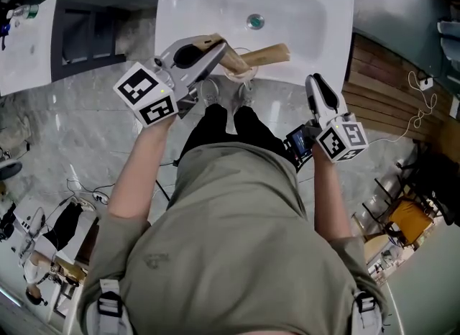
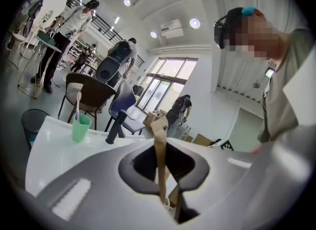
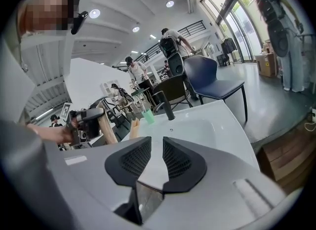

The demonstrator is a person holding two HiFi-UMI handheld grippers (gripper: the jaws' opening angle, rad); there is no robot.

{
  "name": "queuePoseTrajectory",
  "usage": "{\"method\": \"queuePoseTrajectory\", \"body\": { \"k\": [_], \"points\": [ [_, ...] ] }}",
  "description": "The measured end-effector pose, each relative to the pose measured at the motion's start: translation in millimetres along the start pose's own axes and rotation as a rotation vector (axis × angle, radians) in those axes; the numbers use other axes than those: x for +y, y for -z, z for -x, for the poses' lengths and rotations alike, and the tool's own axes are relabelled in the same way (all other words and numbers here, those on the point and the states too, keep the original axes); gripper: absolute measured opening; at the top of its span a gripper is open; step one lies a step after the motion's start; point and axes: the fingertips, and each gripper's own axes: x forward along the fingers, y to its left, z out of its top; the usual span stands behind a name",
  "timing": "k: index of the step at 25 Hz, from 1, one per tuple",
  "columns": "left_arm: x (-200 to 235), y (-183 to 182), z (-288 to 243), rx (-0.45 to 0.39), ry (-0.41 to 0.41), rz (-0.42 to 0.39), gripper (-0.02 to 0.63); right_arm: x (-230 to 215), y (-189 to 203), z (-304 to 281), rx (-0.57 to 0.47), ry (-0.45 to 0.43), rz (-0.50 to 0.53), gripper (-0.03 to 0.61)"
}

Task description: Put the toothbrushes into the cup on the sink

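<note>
My left gripper (image 1: pixel 218 50) is shut on a long brown paper toothbrush packet (image 1: pixel 260 56), held level over the front rim of the white sink (image 1: pixel 316 31). In the left gripper view the packet (image 2: pixel 159 140) stands up between the closed jaws. A green cup (image 2: pixel 80 128) with a pink toothbrush (image 2: pixel 78 103) in it stands on the sink's back edge, left of the black faucet (image 2: pixel 117 125). My right gripper (image 1: pixel 317 84) hangs just off the sink's front right corner, its jaws closed with nothing between them (image 3: pixel 156 156). From the right gripper view, the cup (image 3: pixel 148 116) is far off.
The drain (image 1: pixel 255 20) sits mid-basin. Wooden boards (image 1: pixel 388 96) lie on the floor to the right and a dark cabinet (image 1: pixel 86 35) stands to the left. Chairs (image 2: pixel 89 93) and several people stand behind the sink.
</note>
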Motion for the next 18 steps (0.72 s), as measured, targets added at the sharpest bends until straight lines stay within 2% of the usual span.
{"method": "queuePoseTrajectory", "body": {
  "k": [6, 18],
  "points": [
    [3.2, 11.4, -4.8, 0.016, 0.011, -0.017, 0.014, -2.3, 4.2, 0.5, 0.020, 0.010, 0.000, 0.083],
    [8.4, 22.3, -12.0, 0.024, 0.013, -0.001, 0.014, -0.9, 8.7, -0.3, 0.048, 0.012, 0.003, 0.083]
  ]
}}
